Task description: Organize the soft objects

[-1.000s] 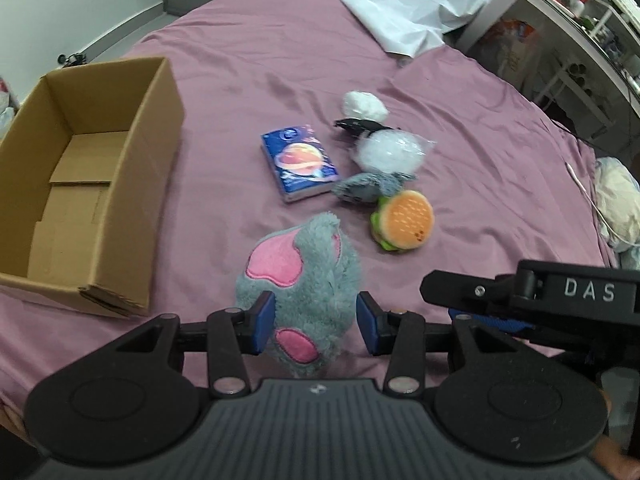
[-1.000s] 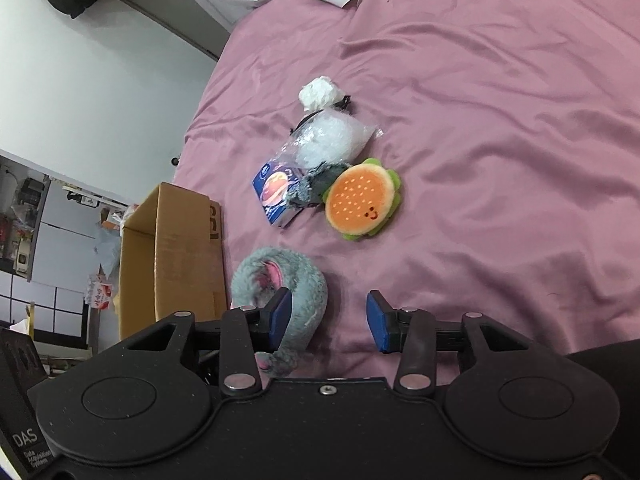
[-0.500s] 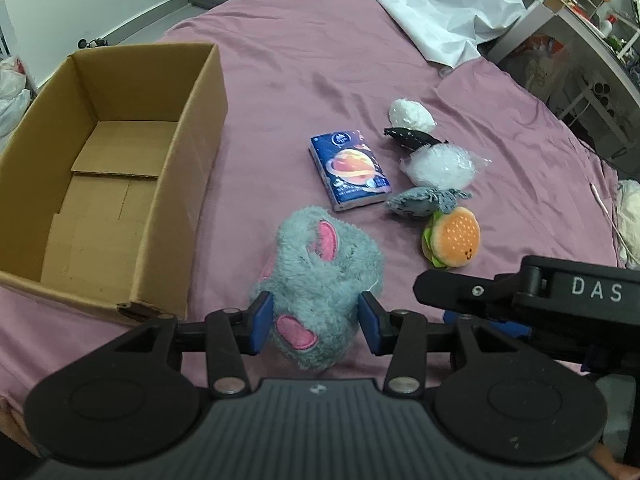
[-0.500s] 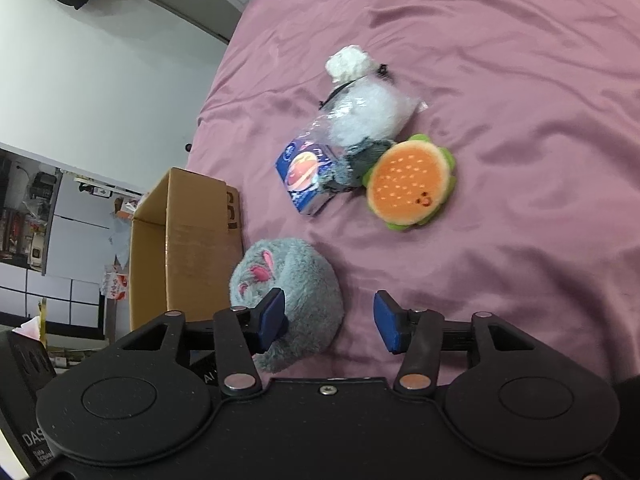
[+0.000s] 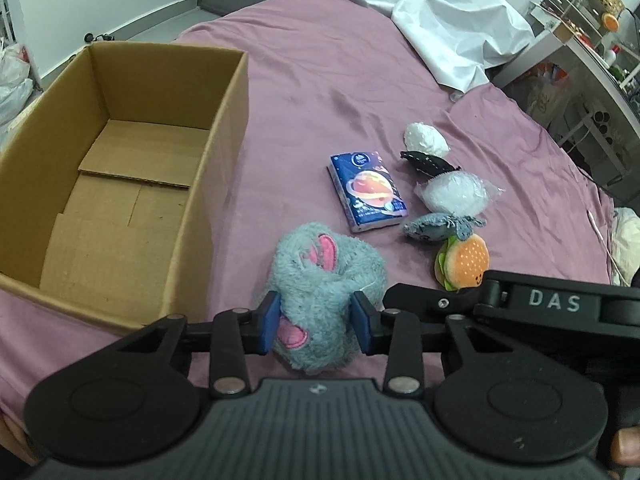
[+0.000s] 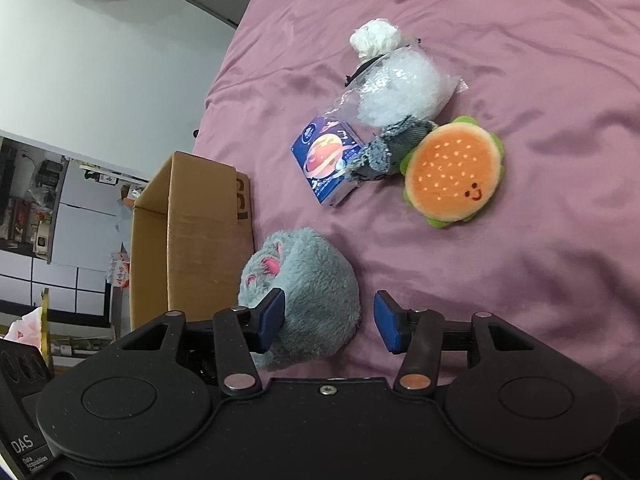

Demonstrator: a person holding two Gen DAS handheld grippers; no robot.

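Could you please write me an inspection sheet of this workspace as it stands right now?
Surface: purple bedsheet, wrinkled.
Job's things: grey plush between the left gripper's pads; burger plush, small grey toy, tissue pack, bagged white fluff, white wad clustered on the sheet; cardboard box open, nothing inside.
Clutter: white cloth at far edge.
Grippers: left gripper shut on the plush; right gripper open beside it.
Cables: thin cord at the bed's right edge.
Surroundings: shelving, white wall.

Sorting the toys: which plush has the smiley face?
The burger plush, orange with a green frill. The grey fluffy plush in the left gripper shows only pink patches.
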